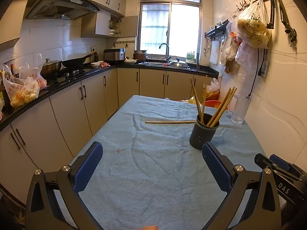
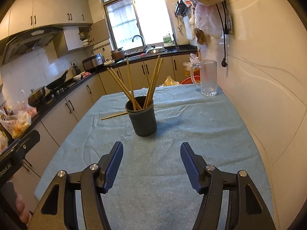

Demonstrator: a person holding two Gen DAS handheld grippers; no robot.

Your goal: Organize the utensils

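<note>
A dark grey utensil cup point(image 1: 203, 132) point(image 2: 143, 117) stands upright on the blue towel-covered table point(image 1: 153, 172) and holds several wooden chopsticks point(image 1: 222, 107) point(image 2: 130, 84). One loose chopstick point(image 1: 169, 122) point(image 2: 113, 116) lies flat on the towel, left of the cup. My left gripper point(image 1: 152, 149) is open and empty, near the table's front, with its right finger close to the cup. My right gripper point(image 2: 151, 151) is open and empty, just in front of the cup. The right gripper's body shows at the left wrist view's right edge point(image 1: 278, 170).
A clear glass mug point(image 1: 239, 109) point(image 2: 208, 78) stands at the table's far right by the wall. Kitchen counter point(image 1: 57, 84) with pots and bags runs along the left. Plastic bags point(image 1: 253, 26) hang on the right wall. A red basin point(image 2: 190, 80) sits beyond the table.
</note>
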